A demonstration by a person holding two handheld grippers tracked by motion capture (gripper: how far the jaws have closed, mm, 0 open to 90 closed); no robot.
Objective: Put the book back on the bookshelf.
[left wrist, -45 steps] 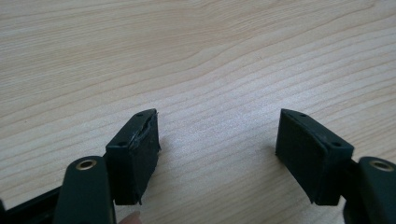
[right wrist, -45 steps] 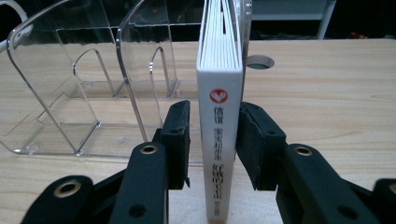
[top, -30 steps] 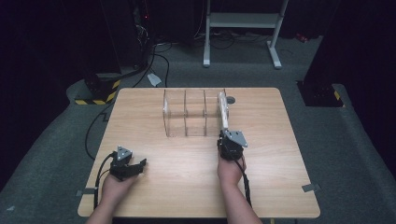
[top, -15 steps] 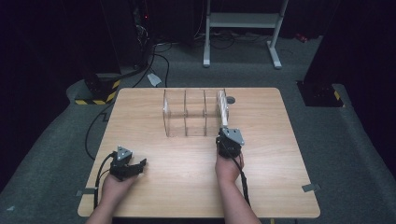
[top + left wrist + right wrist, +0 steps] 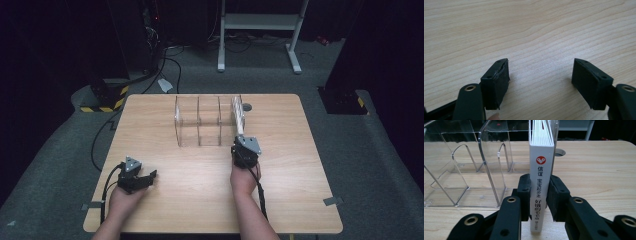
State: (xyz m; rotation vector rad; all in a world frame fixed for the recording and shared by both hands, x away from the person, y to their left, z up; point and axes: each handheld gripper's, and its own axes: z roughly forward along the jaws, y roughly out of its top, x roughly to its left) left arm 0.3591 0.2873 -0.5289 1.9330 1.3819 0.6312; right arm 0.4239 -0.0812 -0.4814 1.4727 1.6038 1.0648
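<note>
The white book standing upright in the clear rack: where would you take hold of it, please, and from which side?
Grip the book low on its spine end, one pad on each cover, coming from the person's side of the rack. It stands upright with the spine facing out and the rack walls close beside it. The right tongs are shut on it exactly so.

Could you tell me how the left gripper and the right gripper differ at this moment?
The left gripper is open with only bare table between its jaws; the right gripper is shut on the spine of an upright white book. The left lies near the table's front edge; the right sits at the clear rack. Both have black jaws.
</note>
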